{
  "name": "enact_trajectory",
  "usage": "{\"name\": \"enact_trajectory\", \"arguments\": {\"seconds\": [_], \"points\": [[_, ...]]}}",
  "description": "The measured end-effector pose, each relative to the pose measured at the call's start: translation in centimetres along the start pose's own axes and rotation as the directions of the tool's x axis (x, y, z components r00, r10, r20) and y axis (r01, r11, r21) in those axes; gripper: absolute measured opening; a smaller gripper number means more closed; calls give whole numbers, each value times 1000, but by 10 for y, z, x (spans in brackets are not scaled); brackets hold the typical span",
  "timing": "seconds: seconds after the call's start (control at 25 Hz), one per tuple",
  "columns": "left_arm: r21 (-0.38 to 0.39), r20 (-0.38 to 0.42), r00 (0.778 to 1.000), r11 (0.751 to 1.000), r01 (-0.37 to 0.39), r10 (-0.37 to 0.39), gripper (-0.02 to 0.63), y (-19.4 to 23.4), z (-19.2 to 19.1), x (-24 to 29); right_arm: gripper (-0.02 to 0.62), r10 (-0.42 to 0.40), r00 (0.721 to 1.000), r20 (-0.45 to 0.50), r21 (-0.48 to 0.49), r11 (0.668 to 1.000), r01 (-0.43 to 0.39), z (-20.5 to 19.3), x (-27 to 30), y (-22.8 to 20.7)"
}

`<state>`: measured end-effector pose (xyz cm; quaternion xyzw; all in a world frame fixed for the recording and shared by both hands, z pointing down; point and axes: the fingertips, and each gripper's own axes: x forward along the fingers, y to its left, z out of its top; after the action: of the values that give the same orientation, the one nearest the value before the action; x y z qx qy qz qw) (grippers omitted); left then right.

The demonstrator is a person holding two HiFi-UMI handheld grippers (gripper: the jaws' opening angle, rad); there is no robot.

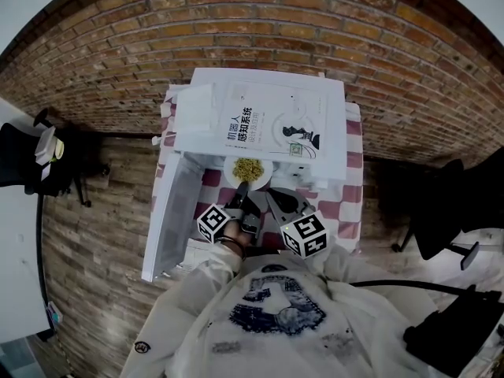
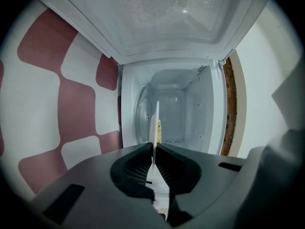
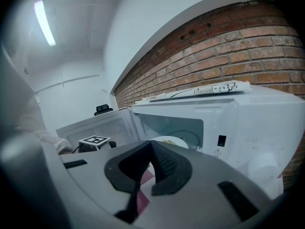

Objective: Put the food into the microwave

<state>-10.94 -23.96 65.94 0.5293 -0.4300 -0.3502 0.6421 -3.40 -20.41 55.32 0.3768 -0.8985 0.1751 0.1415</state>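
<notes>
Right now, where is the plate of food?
Centre of the head view: the plate of food is clamped by its rim in the left gripper, held at the mouth of the open microwave, whose door stands to its left.

Probably lab: brick wall (image 1: 276, 22), office chair (image 1: 438, 211)

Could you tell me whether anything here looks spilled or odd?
Nothing looks spilled or damaged: the plate of food sits in the left gripper before the open microwave. Only the booklet on top seems unusual.
</notes>
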Motion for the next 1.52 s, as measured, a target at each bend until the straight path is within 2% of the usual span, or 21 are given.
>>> {"name": "enact_trajectory", "arguments": {"seconds": [0.8, 1.52], "points": [[6, 22, 999, 999, -45, 45, 23, 19, 15, 29, 11, -6, 1000, -18, -7, 1000, 6, -5, -4, -6], [23, 19, 998, 998, -55, 54, 23, 29, 26, 45, 11, -16, 1000, -26, -8, 1000, 16, -6, -5, -8]]}}
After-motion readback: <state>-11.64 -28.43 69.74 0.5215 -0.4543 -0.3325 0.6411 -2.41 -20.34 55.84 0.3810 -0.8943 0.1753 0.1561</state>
